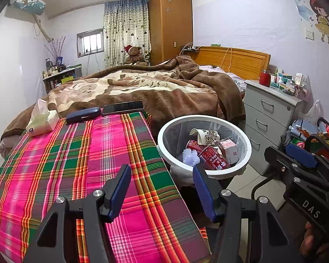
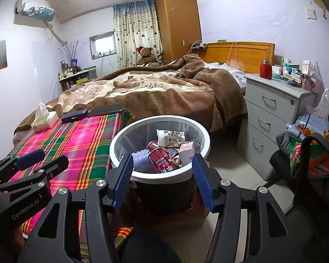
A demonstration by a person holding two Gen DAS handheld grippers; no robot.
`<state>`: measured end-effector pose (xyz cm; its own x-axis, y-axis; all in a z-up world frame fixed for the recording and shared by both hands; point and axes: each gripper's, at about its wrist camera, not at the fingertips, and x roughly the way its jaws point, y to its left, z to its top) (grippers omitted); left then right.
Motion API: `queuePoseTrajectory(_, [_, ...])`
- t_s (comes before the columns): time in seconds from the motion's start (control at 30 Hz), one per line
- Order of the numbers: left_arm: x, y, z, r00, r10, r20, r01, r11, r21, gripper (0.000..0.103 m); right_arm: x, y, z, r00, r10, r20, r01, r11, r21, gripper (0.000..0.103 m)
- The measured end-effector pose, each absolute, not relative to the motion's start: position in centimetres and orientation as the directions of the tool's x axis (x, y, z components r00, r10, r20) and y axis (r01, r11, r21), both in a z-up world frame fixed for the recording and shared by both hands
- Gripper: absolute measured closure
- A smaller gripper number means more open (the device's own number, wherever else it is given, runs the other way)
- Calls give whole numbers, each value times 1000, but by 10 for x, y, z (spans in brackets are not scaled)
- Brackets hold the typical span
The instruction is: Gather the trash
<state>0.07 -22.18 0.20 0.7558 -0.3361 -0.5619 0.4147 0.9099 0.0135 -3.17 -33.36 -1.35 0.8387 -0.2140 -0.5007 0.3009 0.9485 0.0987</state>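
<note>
both claws hang released, nothing between their blue pads. the left gripper [image 1: 162, 171] sits low in its frame over the plaid cloth [image 1: 81, 164]; the right gripper [image 2: 162, 162] frames the white trash bin [image 2: 120, 140] at centre. inside the bin lie a red milk can [image 2: 162, 161], a paper cup [image 2: 171, 138] and a small carton [image 2: 186, 151].

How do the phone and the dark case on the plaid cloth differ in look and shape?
The phone is flat and thin with a glossy screen; the dark case is thicker, rounded and matte. The phone has square corners; the case has rounded ends. Both lie flat, side by side, at the far edge of the plaid cloth.
</note>
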Motion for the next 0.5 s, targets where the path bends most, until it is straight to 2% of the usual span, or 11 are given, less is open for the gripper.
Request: queuePoseTrajectory(0.5, [0,-220,2,756,-334,-562,412,911,14,45,-31,-333,-13,837,-214,-503,301,948,97,46])
